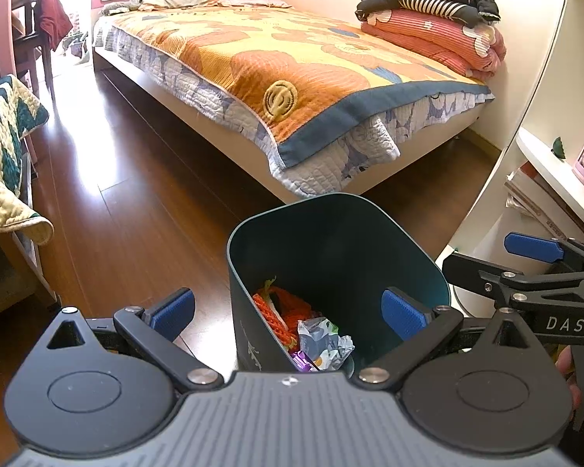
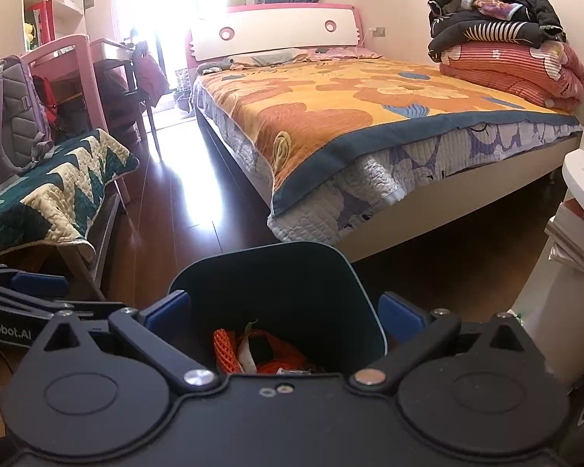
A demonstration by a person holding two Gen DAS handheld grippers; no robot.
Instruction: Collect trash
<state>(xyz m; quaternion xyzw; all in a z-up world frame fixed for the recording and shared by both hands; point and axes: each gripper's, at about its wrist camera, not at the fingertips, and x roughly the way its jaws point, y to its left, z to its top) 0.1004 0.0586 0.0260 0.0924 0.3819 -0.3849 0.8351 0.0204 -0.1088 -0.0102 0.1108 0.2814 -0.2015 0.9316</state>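
Dark-teal bin (image 1: pixel 331 241) stands on wooden floor (image 1: pixel 128 202) at foot of bed (image 1: pixel 292 62), near white shelf unit (image 1: pixel 545 163). Bin holds orange netting (image 1: pixel 280 311), crumpled wrapper (image 1: pixel 323 342), purple scrap (image 1: pixel 303 362). Left gripper (image 1: pixel 288 311) spread wide: one finger outside bin wall, other inside. Right gripper (image 2: pixel 284 311) spread wide, fingers straddling bin (image 2: pixel 276 284), gripping nothing. Folded bedding (image 2: pixel 506 50) stacked on bed corner.

Matte black left claw (image 1: pixel 288 313) and right claw (image 2: pixel 284 313), blue pads, silver screws, white "DAS" lettering.
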